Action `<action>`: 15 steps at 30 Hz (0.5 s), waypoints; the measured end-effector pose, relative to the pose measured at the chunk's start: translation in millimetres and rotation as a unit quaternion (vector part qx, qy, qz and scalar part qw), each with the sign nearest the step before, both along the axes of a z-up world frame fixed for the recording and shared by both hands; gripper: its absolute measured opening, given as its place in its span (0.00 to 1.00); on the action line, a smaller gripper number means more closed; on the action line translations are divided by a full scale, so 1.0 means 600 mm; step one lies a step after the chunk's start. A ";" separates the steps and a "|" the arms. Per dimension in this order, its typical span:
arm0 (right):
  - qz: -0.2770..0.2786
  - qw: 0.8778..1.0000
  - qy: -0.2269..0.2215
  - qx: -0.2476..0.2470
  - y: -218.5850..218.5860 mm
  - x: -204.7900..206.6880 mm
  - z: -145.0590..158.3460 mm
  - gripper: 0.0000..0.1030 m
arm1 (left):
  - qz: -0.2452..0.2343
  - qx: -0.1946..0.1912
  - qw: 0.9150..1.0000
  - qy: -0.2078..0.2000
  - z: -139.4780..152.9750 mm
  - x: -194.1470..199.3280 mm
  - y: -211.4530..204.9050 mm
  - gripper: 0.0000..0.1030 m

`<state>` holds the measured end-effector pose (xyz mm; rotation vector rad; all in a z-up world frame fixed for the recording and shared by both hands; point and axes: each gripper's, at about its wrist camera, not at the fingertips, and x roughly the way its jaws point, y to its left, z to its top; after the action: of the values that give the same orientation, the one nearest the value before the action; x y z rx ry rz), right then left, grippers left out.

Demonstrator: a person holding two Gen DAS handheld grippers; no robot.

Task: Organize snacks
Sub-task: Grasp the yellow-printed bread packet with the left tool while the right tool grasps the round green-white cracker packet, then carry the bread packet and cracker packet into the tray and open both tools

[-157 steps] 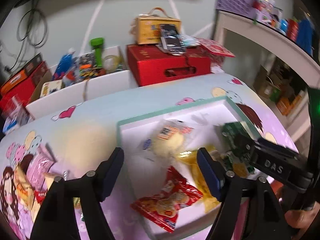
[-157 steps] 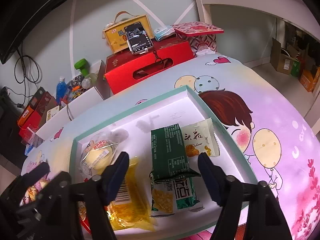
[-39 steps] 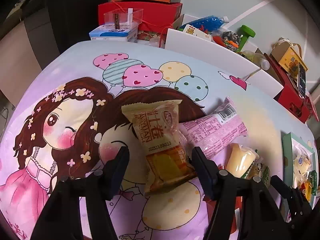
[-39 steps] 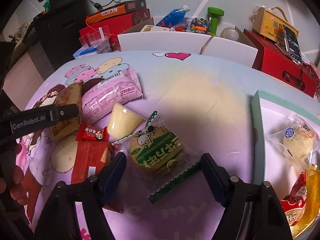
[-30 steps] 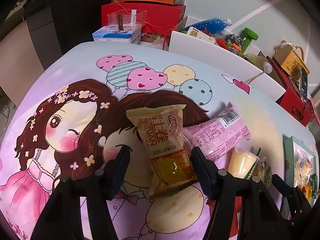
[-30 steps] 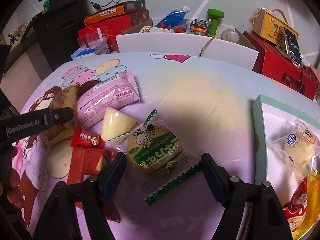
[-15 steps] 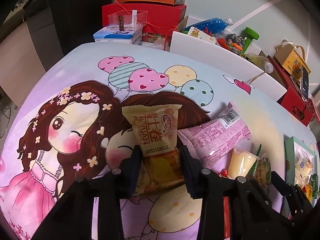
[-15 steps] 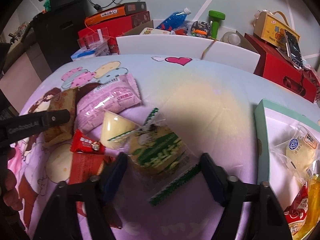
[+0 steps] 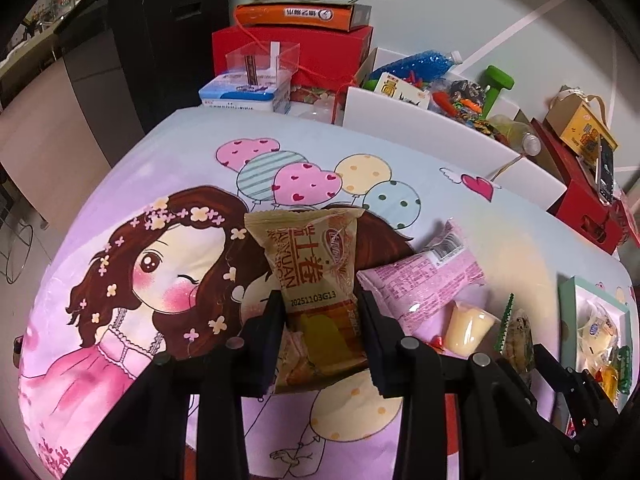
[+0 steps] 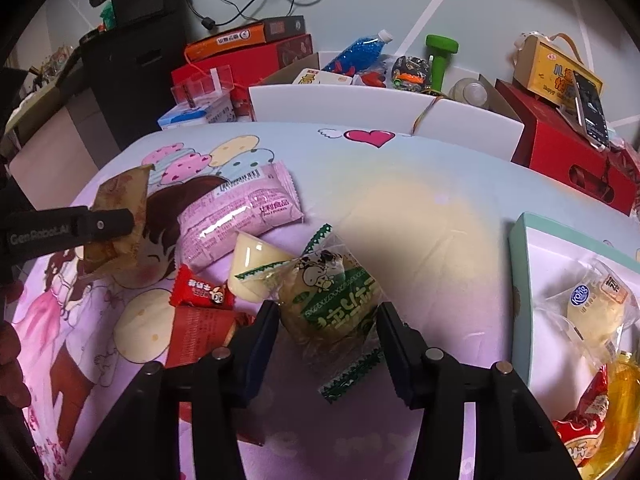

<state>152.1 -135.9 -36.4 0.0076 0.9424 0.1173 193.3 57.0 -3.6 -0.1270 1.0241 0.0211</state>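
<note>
My left gripper (image 9: 320, 320) is shut on a tan egg-roll packet (image 9: 316, 264) and holds it a little above the cartoon tablecloth; the right wrist view shows that packet (image 10: 120, 200) at the far left. My right gripper (image 10: 328, 320) is closing, and both pads press the sides of a crumpled green-and-clear snack packet (image 10: 332, 300). A pink packet (image 10: 240, 216), a yellow jelly cup (image 10: 256, 264) and a small red packet (image 10: 202, 290) lie just left of it. The teal-rimmed white tray (image 10: 520, 280) at the right holds several snacks.
A flat red packet (image 10: 200, 332) lies under my right gripper's left finger. White boxes (image 10: 332, 104), red boxes (image 10: 560, 152) with a phone, a green dumbbell (image 10: 440, 56) and a blue bottle crowd the table's far edge. A hand (image 10: 12, 360) shows at the left edge.
Both grippers' jaws have closed in on their packets. The left one has lifted the tan packet slightly off the cloth. The green packet has crumpled and tipped up between the right fingers.
</note>
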 end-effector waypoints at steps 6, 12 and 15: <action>-0.007 1.000 -0.009 0.007 -0.009 -0.017 0.023 0.52 | -0.013 0.002 1.000 -0.013 0.022 -0.014 -0.013 0.37; -0.015 1.000 -0.022 0.007 -0.021 -0.039 0.054 0.52 | -0.034 0.005 0.999 -0.017 0.031 -0.024 -0.036 0.37; -0.023 0.999 -0.027 0.006 -0.029 -0.052 0.069 0.52 | -0.041 0.009 0.999 -0.021 0.035 -0.030 -0.046 0.37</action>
<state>120.7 -153.4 5.0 0.0375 0.8869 0.0805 175.5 29.5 17.7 -0.0690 0.9863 -0.0480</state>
